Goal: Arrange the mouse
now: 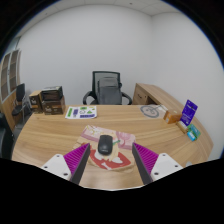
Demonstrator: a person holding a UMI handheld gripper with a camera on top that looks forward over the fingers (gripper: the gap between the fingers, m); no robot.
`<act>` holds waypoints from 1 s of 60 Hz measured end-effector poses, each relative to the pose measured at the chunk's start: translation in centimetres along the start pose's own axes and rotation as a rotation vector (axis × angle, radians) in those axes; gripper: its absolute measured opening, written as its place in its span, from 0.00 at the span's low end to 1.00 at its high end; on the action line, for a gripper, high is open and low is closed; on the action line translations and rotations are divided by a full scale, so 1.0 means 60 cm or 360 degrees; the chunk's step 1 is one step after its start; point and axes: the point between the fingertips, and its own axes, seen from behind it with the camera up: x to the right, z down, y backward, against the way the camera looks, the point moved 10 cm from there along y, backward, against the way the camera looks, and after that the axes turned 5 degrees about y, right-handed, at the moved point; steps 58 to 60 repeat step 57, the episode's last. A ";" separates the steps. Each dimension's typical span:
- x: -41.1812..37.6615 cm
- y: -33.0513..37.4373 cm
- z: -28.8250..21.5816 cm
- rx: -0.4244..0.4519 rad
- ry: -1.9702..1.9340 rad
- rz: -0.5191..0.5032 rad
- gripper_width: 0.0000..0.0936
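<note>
A dark grey computer mouse [105,145] lies on a pink and red patterned mouse mat [117,160] on the wooden table [60,135]. My gripper [113,161] is open, its two purple-padded fingers [77,158] spread wide. The mouse lies between the fingers near their tips, closer to the left one, with a gap at either side. Nothing is held.
Beyond the mouse lie a green and white booklet [82,112] and a black office chair [107,88]. Dark boxes [48,100] stand at the far left. A blue upright sign [188,112], a teal item [191,131] and a round white thing [151,111] are at the right.
</note>
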 end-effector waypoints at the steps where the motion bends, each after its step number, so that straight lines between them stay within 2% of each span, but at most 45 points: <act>1: 0.000 0.021 0.000 -0.0001 0.0004 -0.0011 0.93; 13: 0.000 0.258 0.035 -0.0028 0.0035 -0.0110 0.93; 24: 0.013 0.387 0.075 0.0004 0.0045 -0.0096 0.93; 36: 0.024 0.442 0.109 0.0005 -0.0005 -0.0078 0.93; 60: 0.038 0.465 0.116 0.0050 0.0072 -0.0066 0.93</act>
